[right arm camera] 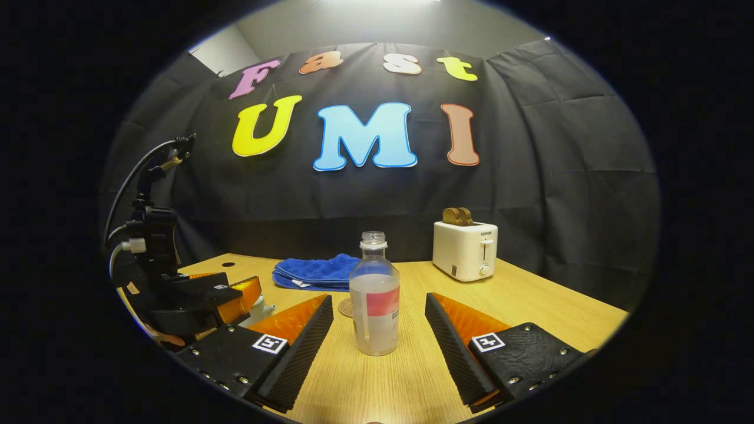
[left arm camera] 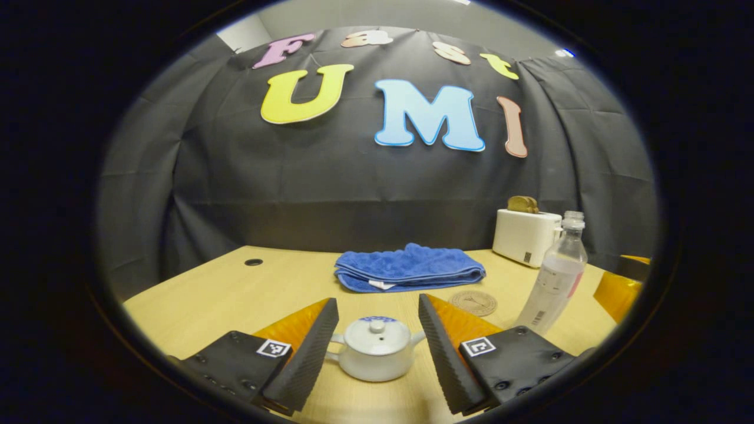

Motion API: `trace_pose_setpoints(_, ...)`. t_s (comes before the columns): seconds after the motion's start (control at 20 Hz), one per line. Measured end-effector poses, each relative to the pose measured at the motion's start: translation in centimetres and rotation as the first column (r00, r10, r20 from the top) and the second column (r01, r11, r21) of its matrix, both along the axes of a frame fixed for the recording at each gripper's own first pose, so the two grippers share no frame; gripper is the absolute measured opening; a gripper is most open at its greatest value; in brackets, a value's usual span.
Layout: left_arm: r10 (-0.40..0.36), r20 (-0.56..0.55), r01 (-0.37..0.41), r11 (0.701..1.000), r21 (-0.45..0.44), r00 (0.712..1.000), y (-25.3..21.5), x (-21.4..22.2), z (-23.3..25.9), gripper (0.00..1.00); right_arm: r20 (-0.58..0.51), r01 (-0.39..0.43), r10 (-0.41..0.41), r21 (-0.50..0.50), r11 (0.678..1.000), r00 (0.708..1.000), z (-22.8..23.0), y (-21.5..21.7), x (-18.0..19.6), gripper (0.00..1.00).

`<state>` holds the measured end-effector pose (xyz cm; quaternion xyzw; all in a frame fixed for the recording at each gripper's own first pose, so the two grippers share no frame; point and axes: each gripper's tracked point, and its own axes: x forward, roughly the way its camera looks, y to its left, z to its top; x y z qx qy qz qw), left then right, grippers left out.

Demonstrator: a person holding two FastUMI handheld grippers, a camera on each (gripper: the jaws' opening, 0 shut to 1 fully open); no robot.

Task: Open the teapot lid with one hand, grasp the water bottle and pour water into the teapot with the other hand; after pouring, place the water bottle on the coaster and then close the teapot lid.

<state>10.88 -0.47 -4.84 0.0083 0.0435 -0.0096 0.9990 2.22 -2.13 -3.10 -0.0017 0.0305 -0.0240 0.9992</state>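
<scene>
A small white teapot [left arm camera: 375, 348] with its lid [left arm camera: 377, 333] on stands on the wooden table, right between the fingers of my open left gripper [left arm camera: 377, 347], which do not touch it. The uncapped clear water bottle [right arm camera: 374, 296], about half full with a red-and-white label, stands upright just ahead of my open right gripper [right arm camera: 380, 344], centred between its fingers. In the left gripper view the bottle [left arm camera: 556, 275] stands at the right. A round brown coaster [left arm camera: 473, 302] lies between teapot and bottle. The left gripper [right arm camera: 200, 300] appears at the left of the right gripper view.
A folded blue towel [left arm camera: 409, 268] lies behind the teapot. A white toaster [right arm camera: 465, 249] holding bread stands at the back right. A cable hole [left arm camera: 254, 261] sits in the tabletop at the back left. The black cloth wall closes the far side.
</scene>
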Motion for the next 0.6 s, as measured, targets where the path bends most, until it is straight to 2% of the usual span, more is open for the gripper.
trace_pose_setpoints(0.2,-0.001,-0.003,0.001,1.000,0.016,1.000,0.0,1.4,-0.5,0.88,-0.025,0.015,-0.015,0.008,1.000,1.000,-1.2,-0.7,0.4,0.98)
trace_pose_setpoints(0.3,0.008,-0.012,-0.008,1.000,0.020,1.000,0.2,1.8,-0.8,0.82,-0.035,0.023,-0.022,0.010,1.000,0.999,-1.6,-1.1,0.6,0.98)
trace_pose_setpoints(0.5,0.020,-0.027,-0.020,1.000,0.024,0.999,0.6,2.0,-1.4,0.80,-0.049,0.035,-0.034,0.026,0.999,0.998,-2.3,-1.7,0.6,0.98)
trace_pose_setpoints(0.55,0.025,-0.028,-0.024,0.999,0.026,0.999,0.7,2.1,-1.4,0.67,-0.054,0.037,-0.035,0.028,0.999,0.998,-2.5,-1.8,0.7,0.98)
trace_pose_setpoints(0.6,0.025,-0.033,-0.024,0.999,0.027,0.999,0.8,2.0,-1.6,0.65,-0.057,0.038,-0.036,0.030,0.999,0.998,-2.7,-1.9,0.7,0.98)
